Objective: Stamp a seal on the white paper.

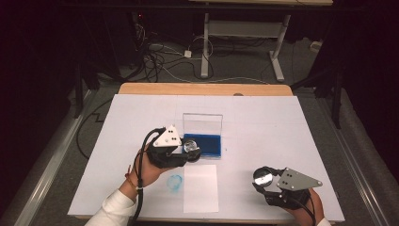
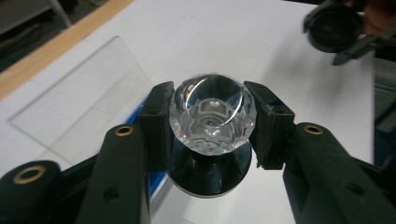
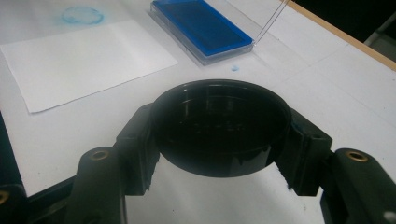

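My left gripper (image 1: 192, 151) is shut on a stamp (image 2: 212, 119) with a faceted clear knob and a round black base. It holds the stamp upright over the front left corner of the blue ink pad (image 1: 207, 145); I cannot tell whether the base touches the pad. The pad's clear lid (image 1: 202, 123) stands open behind it. At the front right, my right gripper (image 1: 262, 178) is shut on a round black cap (image 3: 219, 126), hollow side up, a little above the table.
A white sheet of paper (image 1: 201, 187) lies in front of the ink pad. A blue ring mark (image 1: 175, 182) is on the white table cover (image 1: 282, 127) just left of the sheet. The wooden table edge (image 1: 202, 88) runs along the back.
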